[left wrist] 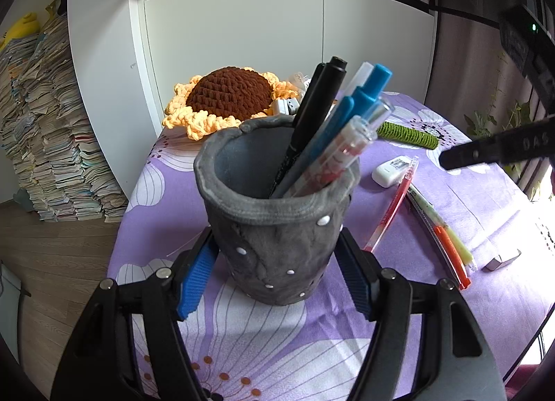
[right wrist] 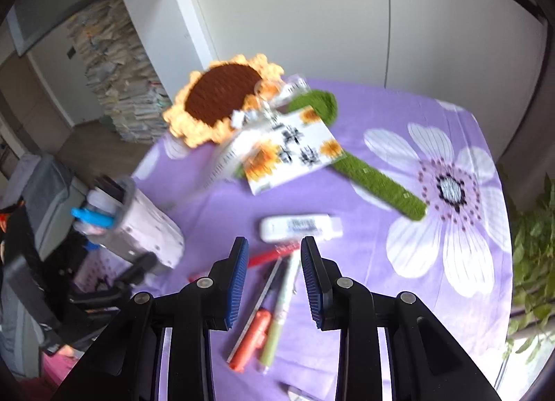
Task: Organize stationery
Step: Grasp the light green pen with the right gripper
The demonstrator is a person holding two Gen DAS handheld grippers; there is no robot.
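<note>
A grey felt pen holder [left wrist: 277, 227] stands on the purple flowered tablecloth [left wrist: 263, 338]. It holds several pens: a black marker [left wrist: 319, 106], blue pens [left wrist: 367, 95] and a clear red pen [left wrist: 340, 154]. My left gripper [left wrist: 277, 262] is shut on the holder, with a blue pad on each side. My right gripper [right wrist: 274, 279] is open and empty above loose pens: a red pen [right wrist: 270, 255], an orange pen [right wrist: 253, 335] and a green pen [right wrist: 281, 307]. A white eraser [right wrist: 298, 225] lies just beyond them. The holder shows at left in the right wrist view [right wrist: 138, 227].
A crochet sunflower [left wrist: 225, 95] with a green stem [right wrist: 378, 182] lies at the back, with a flowered card [right wrist: 291, 151] beside it. A small metal piece [left wrist: 506, 258] sits at the right. Stacks of books [left wrist: 48, 130] stand on the floor at left. A plant [right wrist: 530, 262] is at right.
</note>
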